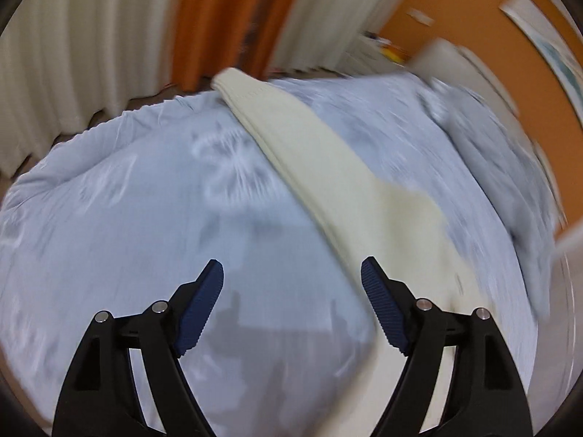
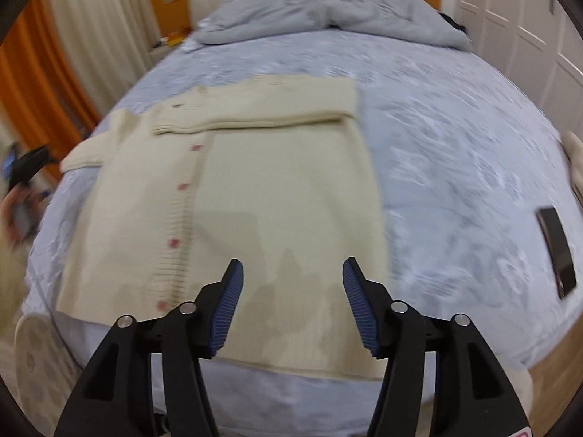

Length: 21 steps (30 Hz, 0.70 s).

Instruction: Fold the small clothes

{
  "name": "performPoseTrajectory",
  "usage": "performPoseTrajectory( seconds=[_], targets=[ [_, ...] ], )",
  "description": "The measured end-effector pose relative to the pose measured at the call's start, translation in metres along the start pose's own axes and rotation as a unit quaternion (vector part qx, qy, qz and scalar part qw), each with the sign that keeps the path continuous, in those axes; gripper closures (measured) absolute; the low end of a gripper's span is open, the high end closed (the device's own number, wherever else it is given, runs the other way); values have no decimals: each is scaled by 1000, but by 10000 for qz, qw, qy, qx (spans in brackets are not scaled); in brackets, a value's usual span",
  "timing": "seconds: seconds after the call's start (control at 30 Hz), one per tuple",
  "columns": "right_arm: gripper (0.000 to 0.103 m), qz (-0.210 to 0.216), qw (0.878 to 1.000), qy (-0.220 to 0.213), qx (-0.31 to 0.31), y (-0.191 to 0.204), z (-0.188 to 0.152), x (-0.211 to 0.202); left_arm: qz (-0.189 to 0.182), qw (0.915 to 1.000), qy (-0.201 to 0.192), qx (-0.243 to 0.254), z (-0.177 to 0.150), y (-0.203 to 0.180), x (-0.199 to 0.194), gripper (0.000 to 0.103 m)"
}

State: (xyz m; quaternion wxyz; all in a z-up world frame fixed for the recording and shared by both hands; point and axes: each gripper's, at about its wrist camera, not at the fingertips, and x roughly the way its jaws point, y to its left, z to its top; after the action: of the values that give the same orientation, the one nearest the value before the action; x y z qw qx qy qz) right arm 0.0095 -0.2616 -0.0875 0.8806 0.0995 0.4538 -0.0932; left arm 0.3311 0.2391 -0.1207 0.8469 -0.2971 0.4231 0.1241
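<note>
A cream knitted cardigan (image 2: pixel 255 189) with small pink buttons lies flat on the light blue bed sheet (image 2: pixel 455 153), one sleeve folded across its chest. My right gripper (image 2: pixel 291 291) is open and empty, hovering over the cardigan's lower hem near the foot of the bed. In the left wrist view the cardigan (image 1: pixel 328 153) shows as a long cream strip running diagonally. My left gripper (image 1: pixel 291 291) is open and empty above the sheet (image 1: pixel 127 218), its right finger close beside the cardigan's edge. The left gripper also shows blurred at the far left of the right wrist view (image 2: pixel 27 167).
A crumpled grey-blue duvet (image 2: pixel 328 11) lies at the head of the bed. A black phone (image 2: pixel 557 251) lies on the sheet at the right. Orange and white curtains (image 1: pixel 145 29) hang beyond the bed. White wardrobe doors (image 2: pixel 528 29) stand at the right.
</note>
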Motion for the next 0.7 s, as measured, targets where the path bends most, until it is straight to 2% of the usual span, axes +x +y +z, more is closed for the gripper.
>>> performPoseTrajectory(
  seconds=[0.03,0.1,0.13,0.2,0.23,0.27,0.3,0.33,0.37,0.4,0.47,0.57,0.6,0.63,0.7],
  targets=[
    [43,49,10000,-1,-86,11,-2,0,152,9997,-36,-170,16,1,19,34],
    [40,97,9994,78,-333,41,-8,3,375,9988,-66,-295,40,0,47,34],
    [40,162,9988,167,-439,51,-8,9,499,9982,50,-342,49,0,66,34],
    [40,244,9976,315,-571,67,-8,16,624,9955,338,-633,59,4,97,36],
    [40,271,9970,368,-619,77,-9,18,720,9946,237,-705,59,6,99,38],
    [40,298,9962,440,-687,83,-7,25,805,9943,-22,-693,61,3,101,51],
    [40,299,9959,474,-705,87,-6,29,824,9947,-107,-613,62,0,101,67],
    [40,329,9956,526,-707,90,-5,33,724,9961,-8,-507,69,-3,109,92],
    [40,367,9953,584,-683,92,-2,38,660,9966,56,-494,72,-6,111,94],
    [40,382,9953,595,-660,93,-2,39,639,9965,-40,-529,77,-8,109,94],
    [40,438,9955,621,-569,93,-1,43,409,9975,-515,-269,80,-32,79,95],
    [40,488,9961,582,-445,89,-1,43,-171,9919,-1105,601,67,-95,19,96],
    [40,482,9965,548,-420,86,0,43,-578,9856,-1272,955,52,-130,-11,96],
    [40,484,9966,527,-399,84,0,43,-834,9809,-1283,1197,38,-152,-28,96],
    [40,488,9973,464,-285,76,2,40,-1550,9663,-1067,1758,-8,-208,-61,95]
  ],
)
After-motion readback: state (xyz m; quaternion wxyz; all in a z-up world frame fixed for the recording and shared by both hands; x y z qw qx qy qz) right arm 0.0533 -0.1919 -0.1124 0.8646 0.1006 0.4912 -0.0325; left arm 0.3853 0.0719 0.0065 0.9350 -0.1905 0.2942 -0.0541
